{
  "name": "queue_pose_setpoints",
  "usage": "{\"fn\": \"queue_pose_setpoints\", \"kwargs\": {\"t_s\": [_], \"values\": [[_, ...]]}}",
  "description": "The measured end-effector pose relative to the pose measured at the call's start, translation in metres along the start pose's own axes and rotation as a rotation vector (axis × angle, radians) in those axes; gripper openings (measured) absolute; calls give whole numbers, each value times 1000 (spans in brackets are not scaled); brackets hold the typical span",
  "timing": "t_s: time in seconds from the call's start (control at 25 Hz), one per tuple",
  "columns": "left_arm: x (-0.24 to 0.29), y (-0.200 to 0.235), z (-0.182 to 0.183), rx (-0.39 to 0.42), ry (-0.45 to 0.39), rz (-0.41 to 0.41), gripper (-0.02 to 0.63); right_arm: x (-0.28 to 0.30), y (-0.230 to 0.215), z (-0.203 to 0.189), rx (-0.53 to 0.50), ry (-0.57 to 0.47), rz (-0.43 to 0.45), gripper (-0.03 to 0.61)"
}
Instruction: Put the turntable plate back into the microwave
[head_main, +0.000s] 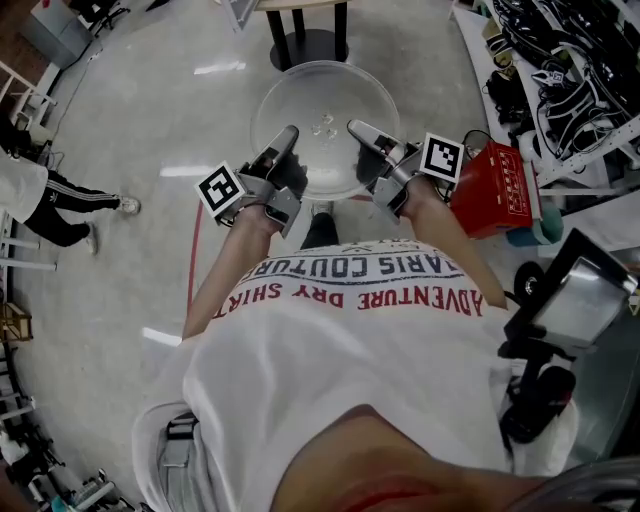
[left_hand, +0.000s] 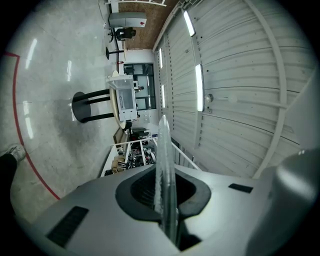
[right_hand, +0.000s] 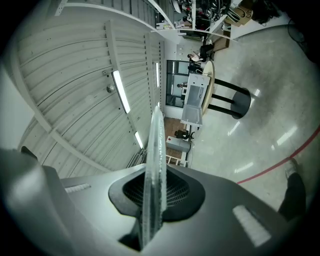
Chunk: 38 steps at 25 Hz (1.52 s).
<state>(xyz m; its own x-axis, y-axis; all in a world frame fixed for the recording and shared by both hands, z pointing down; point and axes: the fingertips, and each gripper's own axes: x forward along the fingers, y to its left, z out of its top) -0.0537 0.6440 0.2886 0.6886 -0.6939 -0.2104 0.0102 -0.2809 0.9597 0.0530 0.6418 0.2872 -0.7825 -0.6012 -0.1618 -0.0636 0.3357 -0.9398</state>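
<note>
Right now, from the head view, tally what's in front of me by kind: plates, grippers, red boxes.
Turntable plate: 1
Grippers: 2, the left gripper and the right gripper, jaws of each shut on the plate's rim
Red box: 1
Total: 4

white lettered t-shirt (head_main: 370, 330), grey trousers (head_main: 162, 462)

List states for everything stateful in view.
turntable plate: off the floor, roughly level, carried between both grippers, looks intact.
left gripper: shut on the turntable plate's rim, left side.
right gripper: shut on the turntable plate's rim, right side.
</note>
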Motion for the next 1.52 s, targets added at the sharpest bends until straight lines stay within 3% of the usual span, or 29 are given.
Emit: {"fn": "queue_pose_setpoints", "kwargs": {"t_s": [0.2,0.4,0.64,0.96,1.24,1.52], "values": [[34,34,47,-19,-2,10,25,45,-36,36,12,2,-20,9],[89,80,118,-37,7,43,25,109,-86,92,50,-6,-38,9],[201,134,254,-71,47,98,25,233,-151,208,93,-53,-77,9],[303,170,362,-51,61,60,25,330,-196,316,55,-81,-60,9],[371,193,402,-65,70,37,25,361,-218,384,54,-123,-49,11],[427,241,438,-76,52,68,25,390,-271,437,81,-98,-78,17]]}}
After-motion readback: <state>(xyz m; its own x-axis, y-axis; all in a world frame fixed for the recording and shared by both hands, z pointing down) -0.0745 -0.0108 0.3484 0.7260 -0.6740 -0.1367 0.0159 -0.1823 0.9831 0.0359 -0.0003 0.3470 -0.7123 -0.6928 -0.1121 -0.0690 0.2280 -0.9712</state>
